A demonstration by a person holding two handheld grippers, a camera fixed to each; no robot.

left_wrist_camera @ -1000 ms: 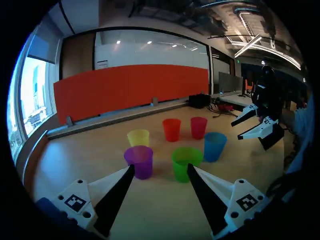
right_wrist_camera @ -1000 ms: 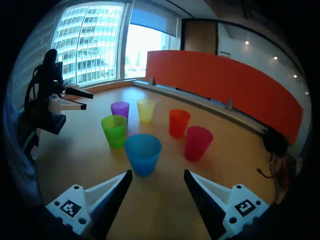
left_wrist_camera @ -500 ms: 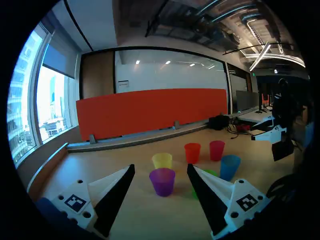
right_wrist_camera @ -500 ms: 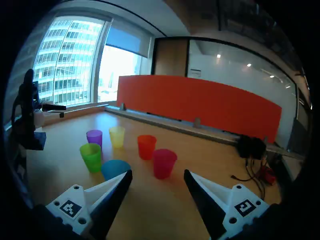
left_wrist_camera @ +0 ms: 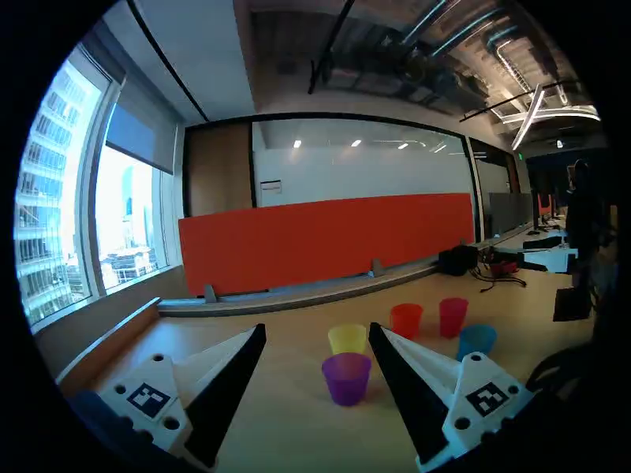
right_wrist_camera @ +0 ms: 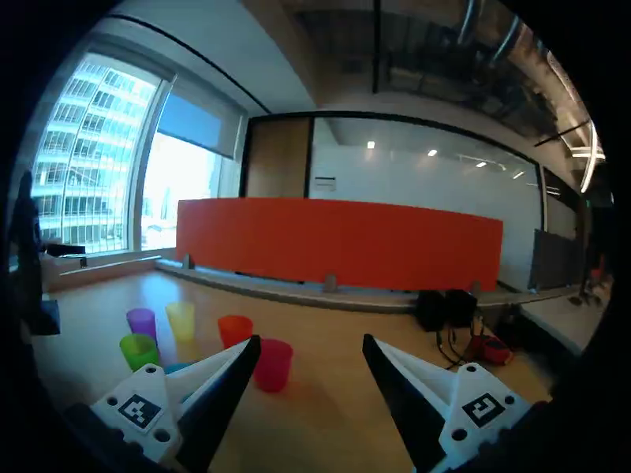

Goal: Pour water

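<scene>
Six plastic cups stand together on the wooden table [left_wrist_camera: 300,430]. In the left gripper view the purple cup [left_wrist_camera: 346,378] is nearest, between my left gripper's [left_wrist_camera: 315,329] open fingers. Behind it stand the yellow cup [left_wrist_camera: 347,338], the orange cup [left_wrist_camera: 406,319], the pink cup [left_wrist_camera: 453,315] and the blue cup [left_wrist_camera: 476,340]. In the right gripper view my right gripper [right_wrist_camera: 309,340] is open and holds nothing. The pink cup [right_wrist_camera: 273,364] is just left of its gap, with the orange cup [right_wrist_camera: 235,329], yellow cup [right_wrist_camera: 181,319], purple cup [right_wrist_camera: 142,322] and green cup [right_wrist_camera: 139,350] farther left. The blue cup [right_wrist_camera: 177,367] is half hidden by a finger.
A long orange partition [left_wrist_camera: 331,236] runs along the table's far edge. A black bag with cables [right_wrist_camera: 442,309] lies at the far right of the table. Tall windows [right_wrist_camera: 87,189] stand on the left. The other gripper [left_wrist_camera: 552,256] shows at the right edge, held above the table.
Both views have tilted upward, so the cups sit lower and smaller and more ceiling shows. In the left gripper view the green cup has gone behind a finger. Both grippers stay open.
</scene>
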